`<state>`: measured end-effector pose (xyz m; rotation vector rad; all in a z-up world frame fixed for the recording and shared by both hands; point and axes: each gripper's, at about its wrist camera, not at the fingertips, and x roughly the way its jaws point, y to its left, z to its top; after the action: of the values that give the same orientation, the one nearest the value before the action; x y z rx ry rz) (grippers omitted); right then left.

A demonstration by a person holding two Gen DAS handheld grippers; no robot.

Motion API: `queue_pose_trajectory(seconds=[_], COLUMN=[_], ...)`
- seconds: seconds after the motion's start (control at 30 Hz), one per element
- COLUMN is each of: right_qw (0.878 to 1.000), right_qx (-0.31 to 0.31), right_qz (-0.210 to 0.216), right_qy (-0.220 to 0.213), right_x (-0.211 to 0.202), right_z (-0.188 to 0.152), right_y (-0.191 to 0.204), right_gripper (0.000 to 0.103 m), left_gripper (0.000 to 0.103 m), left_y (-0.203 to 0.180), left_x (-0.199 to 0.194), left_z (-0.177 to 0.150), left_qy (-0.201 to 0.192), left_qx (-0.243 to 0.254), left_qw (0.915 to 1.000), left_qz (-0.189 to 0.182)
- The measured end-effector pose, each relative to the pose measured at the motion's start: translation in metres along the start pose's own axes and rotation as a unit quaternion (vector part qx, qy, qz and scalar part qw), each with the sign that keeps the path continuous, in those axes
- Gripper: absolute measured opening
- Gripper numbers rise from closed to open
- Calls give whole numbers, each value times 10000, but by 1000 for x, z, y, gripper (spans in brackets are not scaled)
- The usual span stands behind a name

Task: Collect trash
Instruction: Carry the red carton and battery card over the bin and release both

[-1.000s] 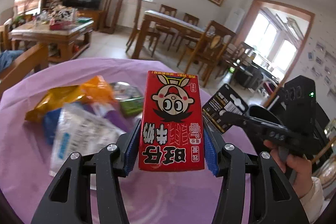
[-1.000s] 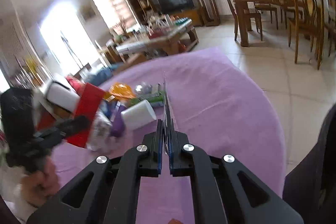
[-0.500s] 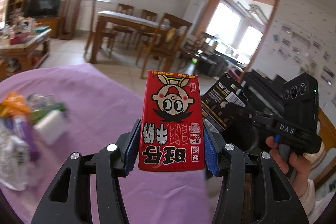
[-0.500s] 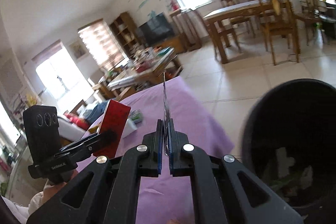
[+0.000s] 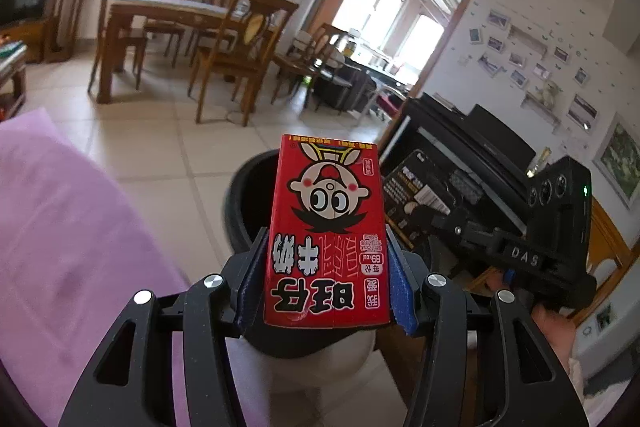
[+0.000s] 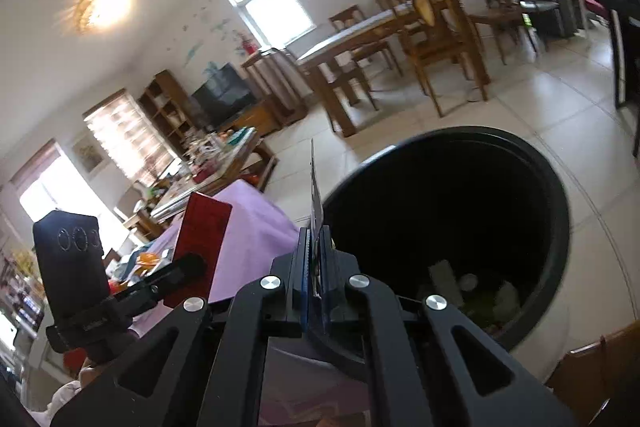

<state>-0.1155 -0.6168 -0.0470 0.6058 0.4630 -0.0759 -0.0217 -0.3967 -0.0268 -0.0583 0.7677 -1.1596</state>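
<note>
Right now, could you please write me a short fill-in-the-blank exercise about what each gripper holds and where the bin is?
1. The left gripper is shut on a ____ milk carton printed with a cartoon face.
2. The right gripper pinches a flat black card package seen ____ from its own camera.
3. The black-lined trash bin already holds some ____ at its bottom.
4. The cloth on the table is ____ in colour.

Missing words: red; edge-on; trash; purple
</note>
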Motion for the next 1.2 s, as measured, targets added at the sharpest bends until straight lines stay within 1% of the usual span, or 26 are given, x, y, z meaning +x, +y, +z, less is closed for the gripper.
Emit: queue_pose_trajectory(seconds=[0.2,0.4,0.57,0.7,0.83,0.9,0.93,0.97,1.0,1.1,1.2], right_qw=[9994,9986,9981,9977,9975,9973,9971,9969,9969,9967,9967], right_qx=[264,392,434,475,502,523,548,579,595,551,521], right_qz=[-240,-361,-437,-468,-500,-511,-520,-519,-514,-583,-611], right_qy=[-11,9,46,69,79,86,84,87,88,73,72], right_x=[-1,-3,-6,-7,-7,-7,-7,-7,-7,-7,-10], right_z=[-6,-11,-17,-19,-20,-21,-22,-21,-21,-19,-20], right_y=[-29,-46,-52,-57,-60,-59,-60,-62,-61,-56,-53], right_gripper=[5,5,5,6,6,10,10,10,10,11,12], left_gripper=[53,53,53,53,54,54,55,61,70,81,82], left_y=[-5,-6,-3,-7,-11,-21,-21,-22,-24,-27,-28], left_x=[53,91,109,120,124,126,126,127,125,118,107], left_z=[5,7,8,4,1,0,3,3,3,3,4], left_qy=[292,548,699,780,872,940,964,980,958,820,719], left_qx=[20,59,65,124,138,121,133,153,178,244,220], left_qw=[9996,9985,9975,9969,9961,9955,9952,9951,9952,9963,9971], left_qz=[-45,-55,-61,-64,-57,-46,-37,-14,21,76,92])
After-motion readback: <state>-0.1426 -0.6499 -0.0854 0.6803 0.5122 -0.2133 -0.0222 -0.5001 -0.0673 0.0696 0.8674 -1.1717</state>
